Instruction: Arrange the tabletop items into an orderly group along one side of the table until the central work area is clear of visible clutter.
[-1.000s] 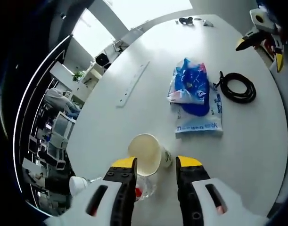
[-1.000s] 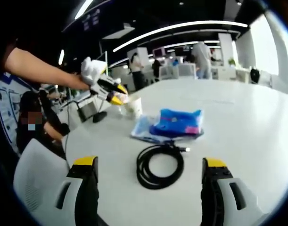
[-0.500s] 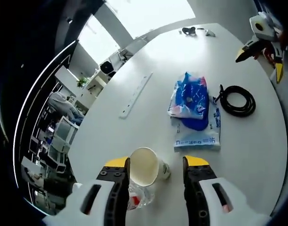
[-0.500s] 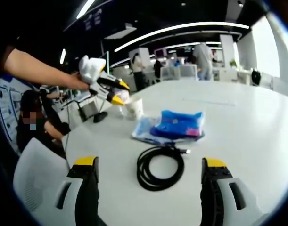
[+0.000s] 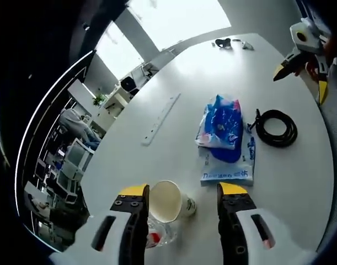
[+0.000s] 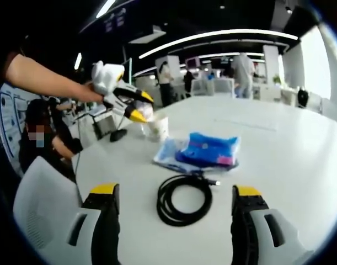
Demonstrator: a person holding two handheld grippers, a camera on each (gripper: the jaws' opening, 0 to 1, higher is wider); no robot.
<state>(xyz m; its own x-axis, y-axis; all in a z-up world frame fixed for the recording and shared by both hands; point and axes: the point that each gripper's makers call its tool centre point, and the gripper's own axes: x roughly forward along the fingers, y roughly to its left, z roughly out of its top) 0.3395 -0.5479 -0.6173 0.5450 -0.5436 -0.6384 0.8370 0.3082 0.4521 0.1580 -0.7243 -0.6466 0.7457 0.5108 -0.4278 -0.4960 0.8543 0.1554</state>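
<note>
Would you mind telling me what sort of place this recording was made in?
Most likely an open-plan office or lab: a large white meeting table, rows of desks with monitors beside it, long ceiling strip lights, and people standing in the background.

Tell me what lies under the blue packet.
The blue packet lies on a flat white-and-blue printed bag. The packet covers the bag's far part, hiding whatever is there.

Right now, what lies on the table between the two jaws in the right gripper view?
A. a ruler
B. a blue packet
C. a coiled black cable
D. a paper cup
C: the coiled black cable lies between the jaws, with the blue packet beyond it.
</note>
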